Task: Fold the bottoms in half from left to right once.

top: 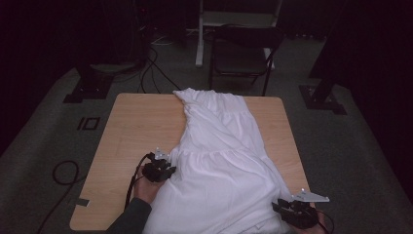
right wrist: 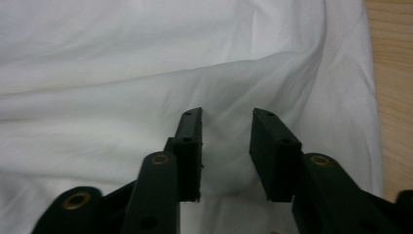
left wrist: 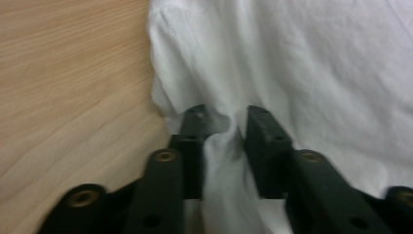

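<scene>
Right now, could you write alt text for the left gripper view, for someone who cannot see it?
Two black jaws of the left claw straddle a raised fold of white cloth near its edge, with the fold bunched between them. Light wooden table lies bare to the left of the cloth.

Bare table (top: 136, 126) lies free left of the white cloth (top: 219, 146); nothing else obstructs.

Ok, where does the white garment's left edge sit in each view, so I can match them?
High view: white garment, its left edge at the left tongs.
Left gripper view: edge runs down the middle, a fold between the jaws.
Right gripper view: cloth, its other edge at right.
Shared landmark: wooden table.
</scene>
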### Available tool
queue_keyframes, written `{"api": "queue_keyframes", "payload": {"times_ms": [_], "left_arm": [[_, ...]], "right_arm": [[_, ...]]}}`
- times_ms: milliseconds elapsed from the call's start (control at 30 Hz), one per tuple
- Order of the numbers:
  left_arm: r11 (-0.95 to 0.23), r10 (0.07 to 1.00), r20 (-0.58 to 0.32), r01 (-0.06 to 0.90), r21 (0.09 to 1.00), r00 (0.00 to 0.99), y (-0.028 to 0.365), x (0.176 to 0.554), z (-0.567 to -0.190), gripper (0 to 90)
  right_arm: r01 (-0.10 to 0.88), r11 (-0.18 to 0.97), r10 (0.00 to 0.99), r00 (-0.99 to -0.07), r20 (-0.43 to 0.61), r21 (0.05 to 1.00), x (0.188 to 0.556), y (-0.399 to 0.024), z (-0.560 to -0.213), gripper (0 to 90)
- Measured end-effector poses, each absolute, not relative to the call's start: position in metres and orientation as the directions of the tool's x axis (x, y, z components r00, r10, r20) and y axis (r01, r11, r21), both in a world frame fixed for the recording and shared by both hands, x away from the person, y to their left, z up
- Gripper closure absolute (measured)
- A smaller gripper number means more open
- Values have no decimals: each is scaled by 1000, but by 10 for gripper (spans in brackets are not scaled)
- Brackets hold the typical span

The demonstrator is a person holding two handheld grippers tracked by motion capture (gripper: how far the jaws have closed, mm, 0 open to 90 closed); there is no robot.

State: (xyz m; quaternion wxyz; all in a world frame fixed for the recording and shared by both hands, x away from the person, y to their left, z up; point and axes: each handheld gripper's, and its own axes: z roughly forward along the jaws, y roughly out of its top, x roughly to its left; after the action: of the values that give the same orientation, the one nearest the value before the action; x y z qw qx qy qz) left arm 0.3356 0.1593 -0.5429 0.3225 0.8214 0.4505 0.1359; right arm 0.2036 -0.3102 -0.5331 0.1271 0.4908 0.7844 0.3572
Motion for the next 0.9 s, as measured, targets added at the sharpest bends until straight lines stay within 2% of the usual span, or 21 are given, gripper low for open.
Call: {"api": "queue_keyframes", "payload": {"times_ms": [33, 100, 233, 300, 467, 633, 700, 800, 900], "left_arm": [[-382, 830, -70, 655, 652, 554, 159, 337, -543, 774], [-377, 834, -70, 656, 654, 548, 159, 341, -543, 814], [-364, 852, -53, 661, 656, 521, 160, 350, -543, 847], [-366, 860, -34, 664, 652, 508, 161, 357, -542, 851], [-343, 892, 1, 676, 652, 451, 168, 379, -541, 852], [-295, 922, 9, 689, 662, 386, 174, 403, -541, 851], [-271, 933, 3, 695, 666, 361, 174, 411, -542, 844], [-248, 938, -13, 700, 669, 345, 177, 415, -541, 773], [-243, 939, -16, 696, 676, 344, 178, 412, -540, 702]], "right_arm": [[679, 269, 869, -477, 131, 683, 208, -308, -536, 595], [676, 282, 877, -469, 102, 681, 217, -303, -539, 597], [677, 336, 881, -472, 35, 655, 241, -292, -546, 706], [667, 336, 877, -479, 38, 665, 251, -289, -546, 741], [647, 346, 877, -481, 12, 679, 284, -283, -547, 761], [634, 370, 877, -480, -29, 679, 311, -273, -547, 755], [633, 368, 880, -474, -34, 681, 319, -270, -546, 723], [621, 357, 889, -456, -49, 698, 317, -264, -541, 632], [589, 354, 880, -472, -46, 727, 303, -260, -533, 602]]}}
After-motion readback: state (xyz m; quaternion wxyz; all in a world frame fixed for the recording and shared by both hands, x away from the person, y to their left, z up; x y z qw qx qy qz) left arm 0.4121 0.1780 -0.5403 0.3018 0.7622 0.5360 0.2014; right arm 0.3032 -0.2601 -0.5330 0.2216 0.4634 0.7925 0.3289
